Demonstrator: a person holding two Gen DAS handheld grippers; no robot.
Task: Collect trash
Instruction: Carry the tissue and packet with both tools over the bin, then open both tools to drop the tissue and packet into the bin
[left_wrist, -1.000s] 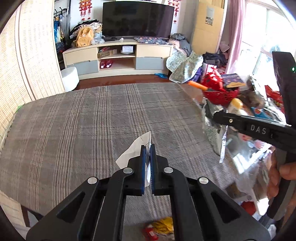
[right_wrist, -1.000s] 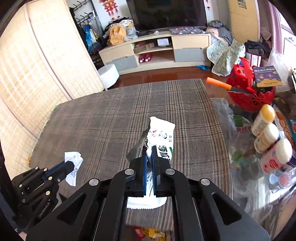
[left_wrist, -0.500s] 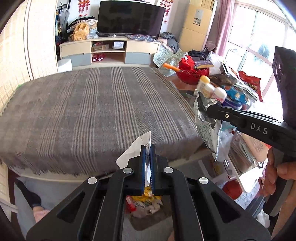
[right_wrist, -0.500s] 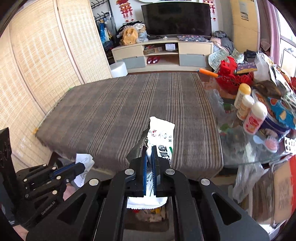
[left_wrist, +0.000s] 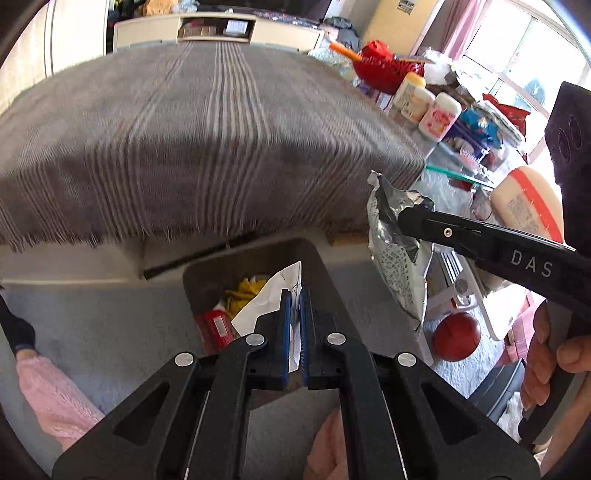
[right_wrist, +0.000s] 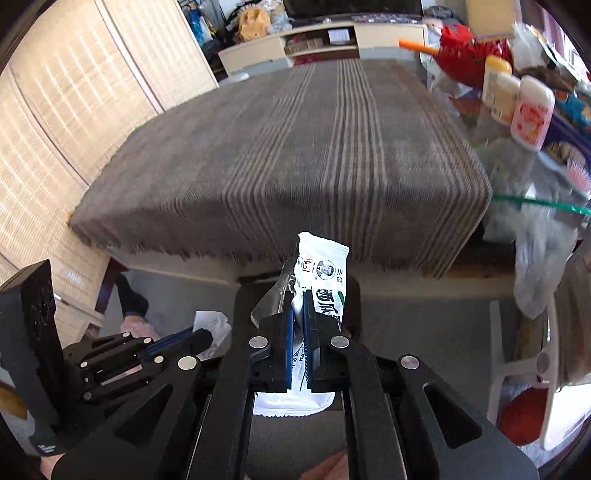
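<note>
My left gripper (left_wrist: 293, 295) is shut on a crumpled white paper scrap (left_wrist: 266, 302). It hangs just above an open dark trash bin (left_wrist: 207, 266) on the floor, which holds yellow and red rubbish. My right gripper (right_wrist: 298, 306) is shut on a white snack wrapper with green print (right_wrist: 325, 269), over the same bin (right_wrist: 352, 302). In the left wrist view the right gripper (left_wrist: 404, 221) shows at the right with the wrapper's silver inside (left_wrist: 395, 251) hanging down. The right wrist view shows the left gripper (right_wrist: 207, 336) low on the left with the paper scrap (right_wrist: 214, 321).
A grey plaid blanket (left_wrist: 207, 129) covers the low platform behind the bin. A glass table with bottles (left_wrist: 439, 110) stands to the right, and a red ball (left_wrist: 456, 341) lies on the carpet. A person's pink-trousered leg (left_wrist: 48, 391) is at the left. A woven screen (right_wrist: 74, 110) lines the left side.
Both grippers have drawn back off the blanket and sunk towards the floor. The bin has come fully into view under them. Each still grips its piece of trash.
</note>
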